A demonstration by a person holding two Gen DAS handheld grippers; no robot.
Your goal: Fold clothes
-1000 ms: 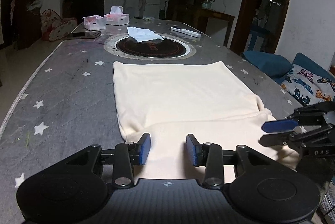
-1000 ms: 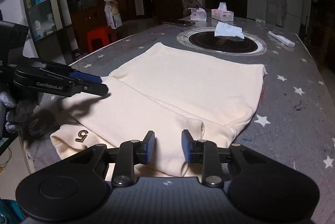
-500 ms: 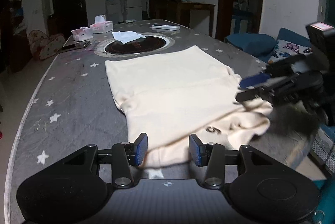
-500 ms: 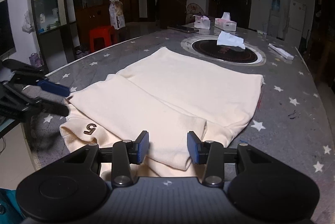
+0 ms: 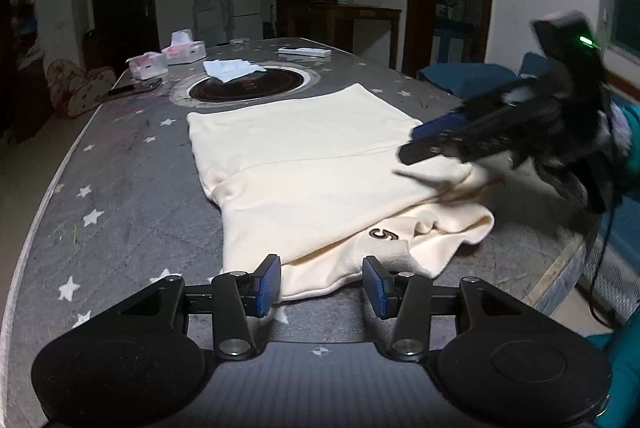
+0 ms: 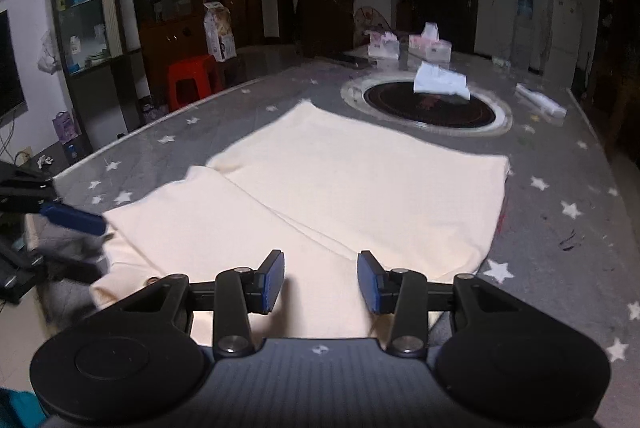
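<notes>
A cream garment (image 5: 304,164) lies flat on the grey star-patterned table (image 5: 120,188), its near part folded over in layers, with a dark "5" mark (image 5: 383,235) near the front edge. It also shows in the right wrist view (image 6: 352,188). My left gripper (image 5: 322,286) is open and empty, just short of the garment's near hem. My right gripper (image 6: 321,282) is open and empty, low over the garment's near corner. It appears blurred in the left wrist view (image 5: 436,140) above the garment's right edge. The left gripper's blue fingertips (image 6: 76,218) show at the garment's left corner.
A round black hotplate (image 5: 248,86) with a white tissue (image 5: 232,68) on it sits behind the garment. Tissue boxes (image 5: 184,52), a phone (image 5: 134,88) and a white remote (image 5: 304,51) lie farther back. The table edge (image 5: 556,268) and a blue sofa (image 5: 480,76) are at the right.
Both grippers have pulled back toward the near table edge and spread wider. The right gripper has swung low over the garment's right corner. The garment lies still.
</notes>
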